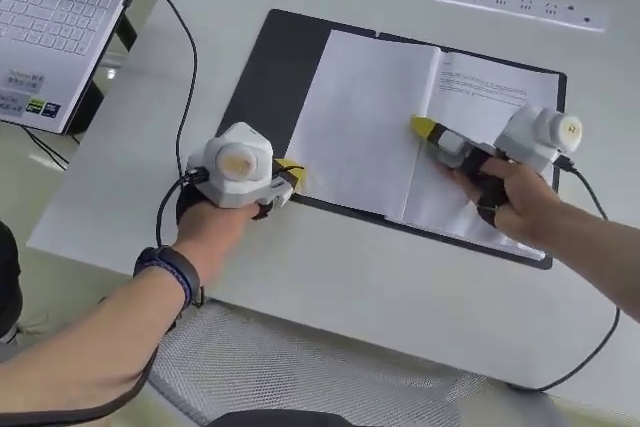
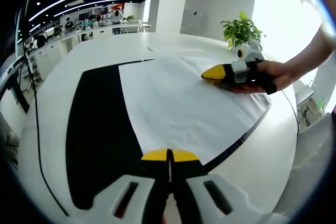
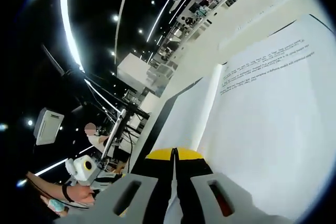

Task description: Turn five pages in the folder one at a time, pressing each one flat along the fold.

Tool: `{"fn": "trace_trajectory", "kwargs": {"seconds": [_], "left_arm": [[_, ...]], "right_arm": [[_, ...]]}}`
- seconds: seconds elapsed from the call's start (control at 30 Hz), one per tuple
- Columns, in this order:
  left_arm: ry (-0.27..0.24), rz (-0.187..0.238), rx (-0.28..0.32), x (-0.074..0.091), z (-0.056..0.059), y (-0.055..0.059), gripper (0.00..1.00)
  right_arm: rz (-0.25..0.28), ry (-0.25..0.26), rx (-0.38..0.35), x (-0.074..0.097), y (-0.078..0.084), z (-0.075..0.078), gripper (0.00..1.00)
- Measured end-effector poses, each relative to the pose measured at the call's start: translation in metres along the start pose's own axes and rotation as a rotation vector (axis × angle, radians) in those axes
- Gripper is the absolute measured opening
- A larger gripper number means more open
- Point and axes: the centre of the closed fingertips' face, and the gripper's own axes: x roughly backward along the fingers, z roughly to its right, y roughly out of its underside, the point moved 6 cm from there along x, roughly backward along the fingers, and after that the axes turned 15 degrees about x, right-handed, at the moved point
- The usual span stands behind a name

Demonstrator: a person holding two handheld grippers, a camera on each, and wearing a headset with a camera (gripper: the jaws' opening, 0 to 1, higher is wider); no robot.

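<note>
The left gripper (image 1: 290, 175) sits closed and empty at the near edge of the folder (image 1: 262, 77), which lies open on the white surface (image 1: 330, 277). Farther in, the right gripper (image 1: 423, 127), also closed and empty, rests its tip at the fold. A turned page (image 1: 360, 117) lies flat. I can't tell how many turns remain.

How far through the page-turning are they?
One blank page lies turned onto the left half of the folder; the count cannot be told. In hand: the right gripper, shut, seems to press beside the fold. The left gripper, shut, rests at that page's lower edge. More turns probably remain.
</note>
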Motion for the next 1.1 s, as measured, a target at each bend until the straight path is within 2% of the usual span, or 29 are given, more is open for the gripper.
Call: {"fn": "trace_trajectory", "kwargs": {"seconds": [0.37, 0.53, 1.1], "left_arm": [[0.000, 0.000, -0.006, 0.000, 0.001, 0.000, 0.00], [0.000, 0.000, -0.007, -0.002, -0.001, 0.001, 0.00], [0.005, 0.007, 0.001, -0.004, -0.003, 0.002, 0.00]], "right_arm": [[-0.032, -0.043, -0.018, 0.014, 0.026, -0.019, 0.00], [-0.058, -0.064, -0.005, 0.019, 0.038, -0.030, 0.00], [-0.101, -0.108, -0.015, 0.038, 0.068, -0.051, 0.00]]}}
